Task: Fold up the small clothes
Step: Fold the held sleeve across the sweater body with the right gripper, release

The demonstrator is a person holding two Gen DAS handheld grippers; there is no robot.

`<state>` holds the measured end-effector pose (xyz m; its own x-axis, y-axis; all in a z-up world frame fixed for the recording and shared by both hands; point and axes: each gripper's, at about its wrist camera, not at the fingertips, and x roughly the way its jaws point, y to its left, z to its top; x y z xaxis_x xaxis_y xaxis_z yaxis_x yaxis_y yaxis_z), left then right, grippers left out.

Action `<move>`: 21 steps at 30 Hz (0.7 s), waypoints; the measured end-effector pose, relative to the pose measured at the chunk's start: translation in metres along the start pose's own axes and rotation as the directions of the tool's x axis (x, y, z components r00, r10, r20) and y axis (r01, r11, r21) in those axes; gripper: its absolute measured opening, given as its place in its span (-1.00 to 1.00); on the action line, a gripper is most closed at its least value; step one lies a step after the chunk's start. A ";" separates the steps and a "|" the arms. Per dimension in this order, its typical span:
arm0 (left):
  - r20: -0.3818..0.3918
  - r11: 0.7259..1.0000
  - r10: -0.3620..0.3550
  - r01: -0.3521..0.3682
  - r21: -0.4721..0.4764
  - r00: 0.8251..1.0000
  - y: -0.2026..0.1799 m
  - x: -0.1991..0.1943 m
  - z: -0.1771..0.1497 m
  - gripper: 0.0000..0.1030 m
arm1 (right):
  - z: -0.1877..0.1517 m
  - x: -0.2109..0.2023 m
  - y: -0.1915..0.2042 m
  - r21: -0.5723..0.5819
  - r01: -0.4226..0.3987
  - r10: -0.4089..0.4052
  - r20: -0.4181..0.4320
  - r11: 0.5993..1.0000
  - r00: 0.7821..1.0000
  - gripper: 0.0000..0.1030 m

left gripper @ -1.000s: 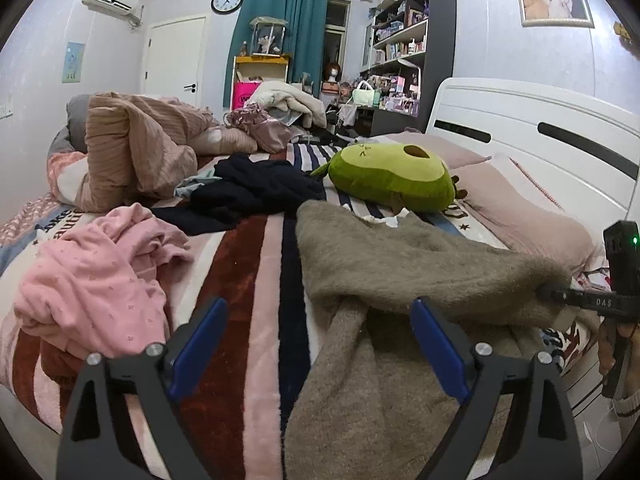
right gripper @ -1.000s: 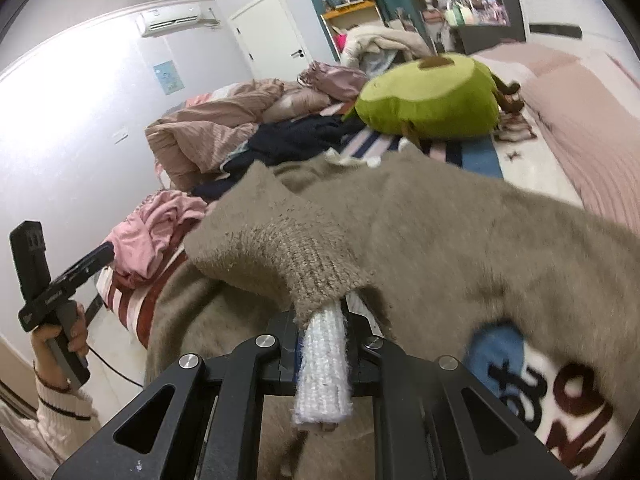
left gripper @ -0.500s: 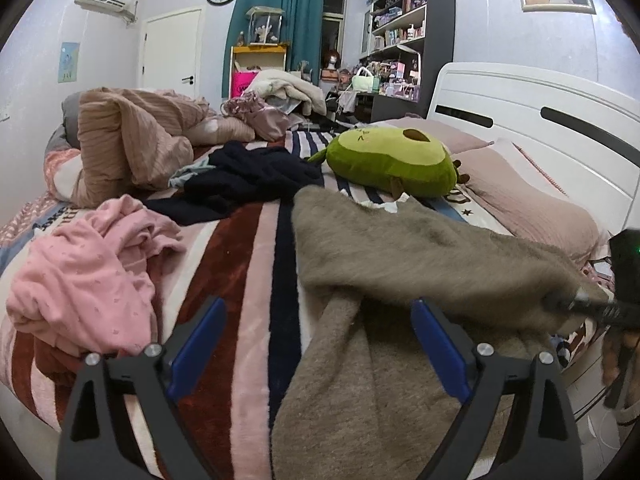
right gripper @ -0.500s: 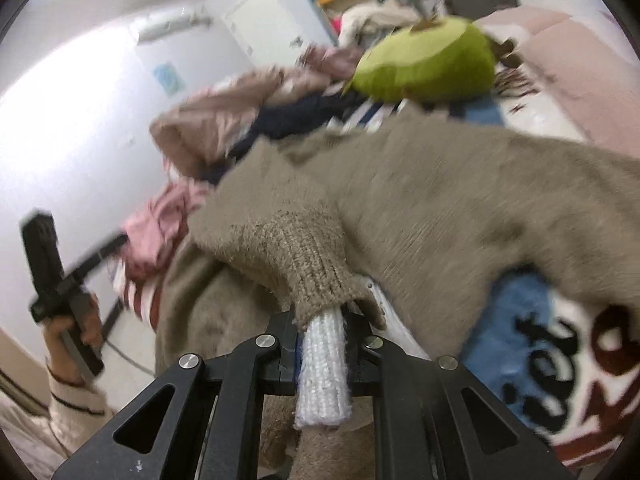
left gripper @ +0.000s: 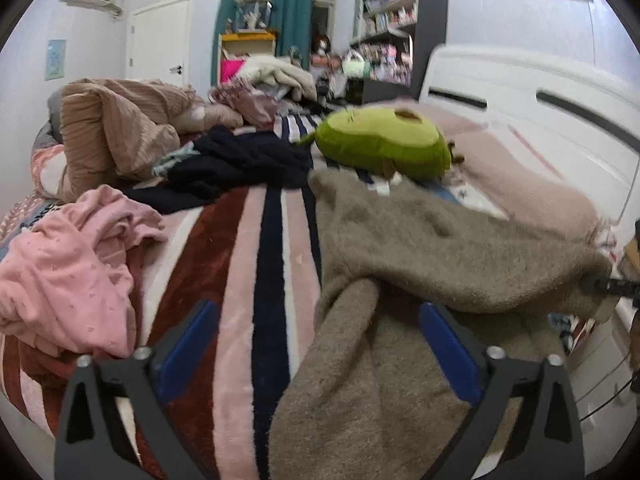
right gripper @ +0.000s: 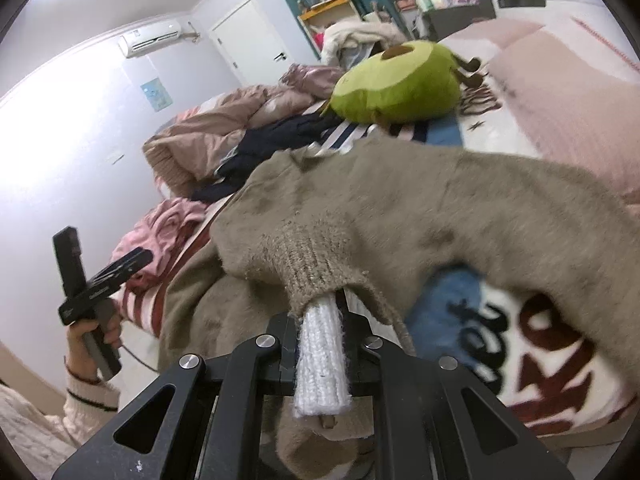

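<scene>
A brown fuzzy sweater [left gripper: 420, 248] lies on the striped blanket [left gripper: 248, 280], one sleeve hanging toward me between my left fingers. My left gripper [left gripper: 320, 344] is open and empty, hovering over the near edge of the sweater. My right gripper [right gripper: 324, 344] is shut on the sweater's sleeve cuff [right gripper: 320, 276], whose white ribbed end [right gripper: 322, 364] sticks out between the jaws; the sleeve is lifted and stretched across the sweater body [right gripper: 440, 208]. The right gripper also shows at the far right of the left wrist view [left gripper: 612, 286].
A pink garment [left gripper: 68, 264] is heaped at the left, a dark navy garment [left gripper: 240, 164] behind it. A green avocado plush [left gripper: 384, 144] lies beyond the sweater. Tan bedding [left gripper: 116, 132] is piled at back left. A white headboard [left gripper: 540, 120] stands at the right.
My right gripper has carried the cuff up and further across the sweater, so the sleeve lies more stretched. My left gripper has stayed open and shifted slightly.
</scene>
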<state>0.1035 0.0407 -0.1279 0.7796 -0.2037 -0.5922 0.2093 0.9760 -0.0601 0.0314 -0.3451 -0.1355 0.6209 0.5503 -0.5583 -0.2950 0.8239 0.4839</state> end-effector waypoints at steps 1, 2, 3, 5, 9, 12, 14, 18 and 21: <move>-0.021 1.000 0.006 -0.006 0.022 1.000 -0.002 0.009 -0.002 0.97 | 0.000 0.003 0.003 -0.006 -0.008 0.008 -0.003 1.000 1.000 -0.88; -0.037 0.999 0.010 -0.008 0.036 0.999 -0.004 0.016 -0.004 0.97 | 0.000 0.007 0.005 -0.007 -0.021 0.021 -0.004 1.000 1.000 -0.88; -0.073 0.999 0.013 -0.010 0.048 0.997 -0.005 0.030 -0.007 0.97 | 0.001 0.010 0.008 -0.008 -0.035 0.035 -0.006 0.999 0.999 -0.88; -0.114 0.999 0.023 -0.018 0.045 0.993 -0.003 0.050 -0.011 0.95 | 0.003 0.016 0.015 -0.021 -0.048 0.048 -0.012 0.999 0.999 -0.88; -0.163 1.000 0.021 -0.020 0.006 0.986 0.003 0.079 -0.010 0.82 | 0.009 0.025 0.025 -0.045 -0.064 0.063 -0.018 0.997 0.998 -0.88; -0.203 0.999 0.043 -0.041 0.015 0.978 0.006 0.099 -0.007 0.69 | 0.015 0.029 0.032 -0.062 -0.070 0.069 -0.017 0.996 0.997 -0.88; -0.192 0.998 0.060 -0.064 -0.015 0.979 0.016 0.104 -0.003 0.65 | 0.018 0.033 0.036 -0.072 -0.077 0.075 -0.021 0.994 0.997 -0.88; -0.181 0.983 0.164 -0.175 -0.048 0.970 0.039 0.106 -0.001 0.65 | 0.024 0.043 0.042 -0.078 -0.108 0.105 -0.037 0.991 0.994 -0.88; -0.196 0.977 0.169 -0.190 -0.092 0.966 0.060 0.111 -0.003 0.65 | 0.029 0.056 0.049 -0.084 -0.135 0.131 -0.058 0.987 0.990 -0.88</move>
<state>0.2007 0.0771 -0.2001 0.6724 -0.0163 -0.7400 0.0018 0.9998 -0.0204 0.0728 -0.2777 -0.1241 0.5340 0.6601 -0.5284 -0.4359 0.7504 0.4969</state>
